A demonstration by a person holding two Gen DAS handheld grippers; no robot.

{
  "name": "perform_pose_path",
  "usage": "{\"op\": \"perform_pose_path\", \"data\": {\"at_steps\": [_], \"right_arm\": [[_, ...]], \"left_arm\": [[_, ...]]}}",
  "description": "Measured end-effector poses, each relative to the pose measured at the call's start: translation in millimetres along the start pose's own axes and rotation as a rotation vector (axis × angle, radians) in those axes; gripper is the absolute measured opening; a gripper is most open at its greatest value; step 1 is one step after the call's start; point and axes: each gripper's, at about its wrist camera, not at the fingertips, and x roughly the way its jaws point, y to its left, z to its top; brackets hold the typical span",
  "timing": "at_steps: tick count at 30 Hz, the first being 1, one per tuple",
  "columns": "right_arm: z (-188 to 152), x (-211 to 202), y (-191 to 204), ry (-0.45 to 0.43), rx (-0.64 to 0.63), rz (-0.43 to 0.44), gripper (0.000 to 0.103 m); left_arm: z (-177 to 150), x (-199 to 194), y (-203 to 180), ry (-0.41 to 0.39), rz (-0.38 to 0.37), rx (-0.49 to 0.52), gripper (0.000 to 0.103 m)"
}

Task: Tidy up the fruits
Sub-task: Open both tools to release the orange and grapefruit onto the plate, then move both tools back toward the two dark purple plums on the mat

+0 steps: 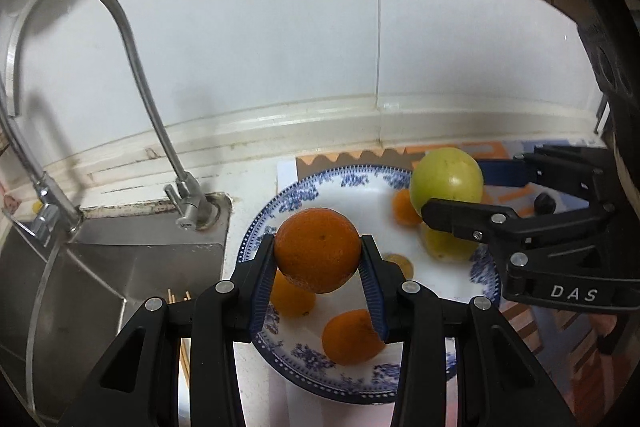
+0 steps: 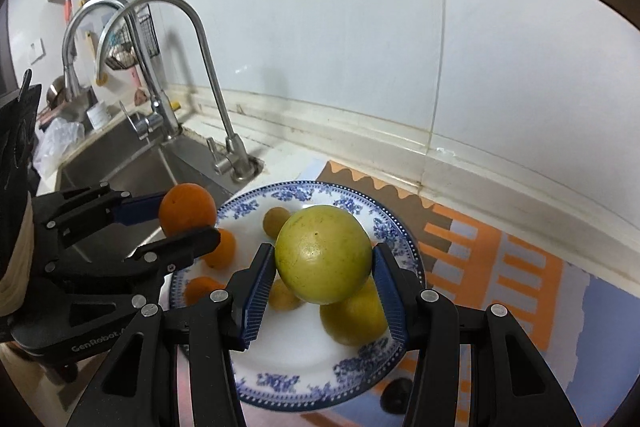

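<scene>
Both grippers carry fruit over a plate that is already part filled.

Nearest in the left wrist view, the left gripper (image 1: 318, 257) is clamped on an orange (image 1: 318, 251), held above the near-left part of the blue-patterned plate (image 1: 256, 227). In the right wrist view, the right gripper (image 2: 322, 263) is clamped on a larger yellow-green fruit (image 2: 323, 254), held above the middle of the same plate. On the plate lie two oranges (image 1: 352, 337), a yellow-green fruit (image 2: 354, 317) and two or three small yellowish fruits (image 2: 276, 221); parts are hidden by the held fruit. The plate rests on the surface, partly over a patterned mat (image 2: 480, 267), with the sink (image 1: 120, 275) and a faucet (image 1: 140, 67) beyond to the left. Judging by this, the gathering is well along, with both held fruits not yet set down.
</scene>
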Motion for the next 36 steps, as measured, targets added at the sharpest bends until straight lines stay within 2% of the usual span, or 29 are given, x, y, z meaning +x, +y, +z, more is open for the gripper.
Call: {"op": "perform_pose_path", "data": {"at_steps": [9,15,23,27,36], "right_arm": [[6.7,33.9,-5.7,0.084,-0.007,0.036,0.051],[14.4,29.6,-0.8,0.048,-0.041,0.041,0.051],[14.4,12.7,-1.8,0.016,-0.031,0.025,0.051],[11.6,2.5,-3.3,0.003,-0.019,0.01,0.051],[9.9,-30.0,-7.7,-0.052,0.02,0.002,0.051]], "left_arm": [[0.4,26.2,3.5,0.073,-0.073,0.013,0.04],[-0.3,33.9,2.6,0.098,-0.082,0.029,0.04],[0.0,24.5,-0.7,0.069,-0.066,0.025,0.051],[0.3,12.8,-3.0,0.045,-0.05,0.012,0.052],[8.6,-33.9,-11.8,-0.074,0.014,-0.042,0.058]]}}
